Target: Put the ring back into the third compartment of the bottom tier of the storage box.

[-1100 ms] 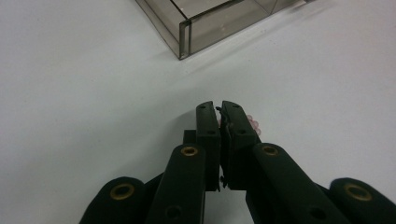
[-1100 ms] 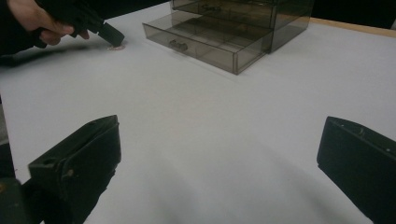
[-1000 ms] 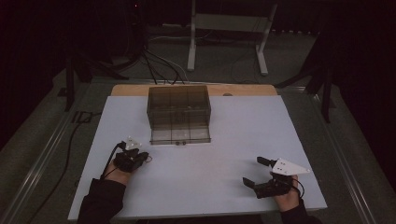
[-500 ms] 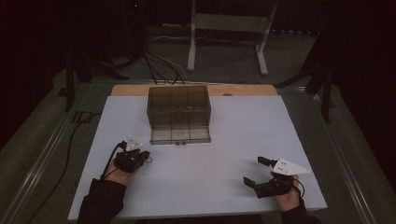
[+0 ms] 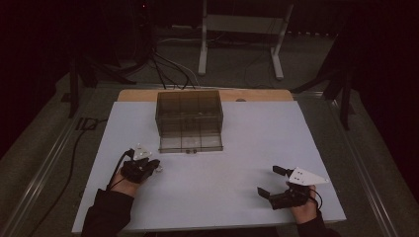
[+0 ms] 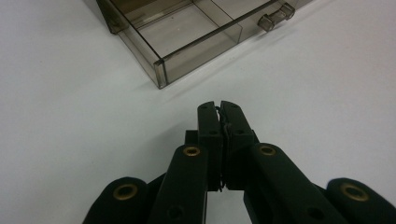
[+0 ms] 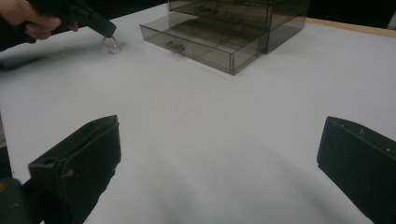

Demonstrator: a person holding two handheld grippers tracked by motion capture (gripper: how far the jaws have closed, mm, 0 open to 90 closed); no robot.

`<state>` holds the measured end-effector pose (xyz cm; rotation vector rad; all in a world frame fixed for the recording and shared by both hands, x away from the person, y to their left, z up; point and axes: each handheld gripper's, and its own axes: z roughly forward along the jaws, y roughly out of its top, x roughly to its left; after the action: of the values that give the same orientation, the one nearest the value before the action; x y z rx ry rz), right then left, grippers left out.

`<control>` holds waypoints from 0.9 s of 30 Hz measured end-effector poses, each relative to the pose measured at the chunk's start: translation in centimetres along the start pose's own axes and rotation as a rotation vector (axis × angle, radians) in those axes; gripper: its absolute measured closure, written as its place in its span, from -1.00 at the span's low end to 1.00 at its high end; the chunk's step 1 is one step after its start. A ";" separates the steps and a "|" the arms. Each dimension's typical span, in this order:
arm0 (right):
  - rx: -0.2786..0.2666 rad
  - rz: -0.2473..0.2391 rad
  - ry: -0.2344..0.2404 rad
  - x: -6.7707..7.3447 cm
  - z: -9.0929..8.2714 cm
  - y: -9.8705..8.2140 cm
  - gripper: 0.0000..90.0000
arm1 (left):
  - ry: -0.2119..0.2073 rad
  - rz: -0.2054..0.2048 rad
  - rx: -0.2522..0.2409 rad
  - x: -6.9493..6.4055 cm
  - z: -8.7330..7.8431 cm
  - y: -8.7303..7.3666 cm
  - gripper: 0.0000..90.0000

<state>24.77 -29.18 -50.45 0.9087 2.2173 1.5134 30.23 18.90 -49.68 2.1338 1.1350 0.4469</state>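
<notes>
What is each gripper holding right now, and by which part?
The left gripper pinches a small ring by its upper edge; the right gripper stands open, holding nothing.

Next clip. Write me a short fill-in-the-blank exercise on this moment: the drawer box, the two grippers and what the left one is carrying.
1. The bottom drawer of the smoky drawer box is pulled ____.
2. The left gripper has its jaws ____.
3. The jaws of the right gripper stand ____, with nothing between them.
4. In the right gripper view, a small ____ hangs at the tip of the left gripper.

Missing words: out; shut; open; ring
</notes>
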 end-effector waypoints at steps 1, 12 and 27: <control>0.000 -0.001 -0.001 0.0 0.0 0.0 -1.00 | -0.008 -0.002 0.000 0.0 0.0 0.0 1.00; 0.000 0.001 0.001 0.0 0.0 0.0 -1.00 | -0.007 0.023 0.003 -0.6 0.1 0.4 1.00; -0.006 0.006 0.000 0.0 -0.1 0.0 -1.00 | -0.037 0.054 -0.018 -1.4 -0.3 1.7 1.00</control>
<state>24.69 -29.27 -50.38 0.9147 2.2106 1.5224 30.25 17.16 -48.29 2.1525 1.0505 0.4393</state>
